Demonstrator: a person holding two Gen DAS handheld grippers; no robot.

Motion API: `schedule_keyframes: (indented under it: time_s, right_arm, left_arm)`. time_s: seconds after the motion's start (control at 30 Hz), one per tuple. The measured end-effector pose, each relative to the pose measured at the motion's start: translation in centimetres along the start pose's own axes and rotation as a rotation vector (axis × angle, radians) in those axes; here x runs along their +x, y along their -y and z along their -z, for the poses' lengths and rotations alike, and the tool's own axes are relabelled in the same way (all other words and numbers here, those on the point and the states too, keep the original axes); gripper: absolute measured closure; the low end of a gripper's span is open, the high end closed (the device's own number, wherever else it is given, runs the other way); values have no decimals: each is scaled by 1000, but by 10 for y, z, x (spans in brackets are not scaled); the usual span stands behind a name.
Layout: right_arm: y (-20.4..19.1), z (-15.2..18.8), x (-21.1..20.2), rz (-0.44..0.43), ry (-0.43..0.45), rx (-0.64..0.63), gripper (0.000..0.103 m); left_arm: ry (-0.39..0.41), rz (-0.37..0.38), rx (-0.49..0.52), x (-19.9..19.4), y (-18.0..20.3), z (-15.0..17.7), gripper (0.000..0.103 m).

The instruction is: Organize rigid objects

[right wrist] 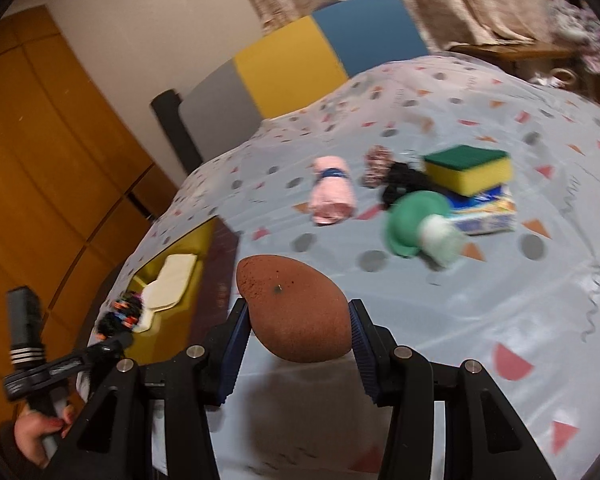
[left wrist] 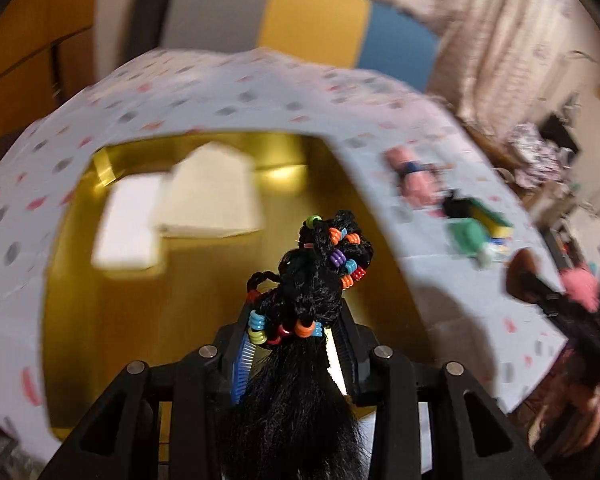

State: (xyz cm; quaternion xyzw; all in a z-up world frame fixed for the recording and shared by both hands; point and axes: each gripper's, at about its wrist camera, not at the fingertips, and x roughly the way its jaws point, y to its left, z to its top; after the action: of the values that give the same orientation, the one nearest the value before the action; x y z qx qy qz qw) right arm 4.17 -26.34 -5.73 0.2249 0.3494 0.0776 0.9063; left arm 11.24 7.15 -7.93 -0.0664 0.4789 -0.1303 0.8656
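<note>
My left gripper [left wrist: 290, 344] is shut on a black hair piece with coloured beads [left wrist: 308, 280] and holds it above a gold box [left wrist: 204, 300] that contains white folded pads [left wrist: 204, 192]. My right gripper [right wrist: 298, 332] is shut on a brown egg-shaped sponge [right wrist: 296, 312] above the patterned bed sheet [right wrist: 440, 320]. In the right wrist view the left gripper [right wrist: 116, 334] hangs over the gold box [right wrist: 180, 248] with the hair piece [right wrist: 120, 314]. In the left wrist view the right gripper [left wrist: 548, 288] and its brown sponge [left wrist: 520, 276] show at the right.
On the sheet lie a pink rolled cloth [right wrist: 332, 192], a green and white bottle [right wrist: 420, 228], a yellow-green sponge [right wrist: 468, 168] on a blue box [right wrist: 484, 212], a black item [right wrist: 404, 180] and a speckled scrunchie [right wrist: 378, 164]. A wooden wardrobe [right wrist: 52, 160] stands left.
</note>
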Motion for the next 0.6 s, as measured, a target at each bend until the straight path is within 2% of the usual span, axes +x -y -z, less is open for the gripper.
schedule_keyframes:
  time_s: [0.17, 0.33, 0.43, 0.6]
  right_arm:
    - [-40, -5, 16, -48, -25, -69, 54]
    - [-69, -8, 30, -81, -54, -113, 54]
    - [-87, -8, 37, -95, -67, -147, 54]
    - [-113, -6, 50, -116, -99, -197, 54]
  left_arm:
    - [-19, -86, -84, 6, -51, -2, 67]
    - [-27, -151, -124, 19, -78, -3, 65]
    - [4, -195, -124, 23, -85, -6, 59]
    - [16, -227, -136, 24, -91, -15, 43]
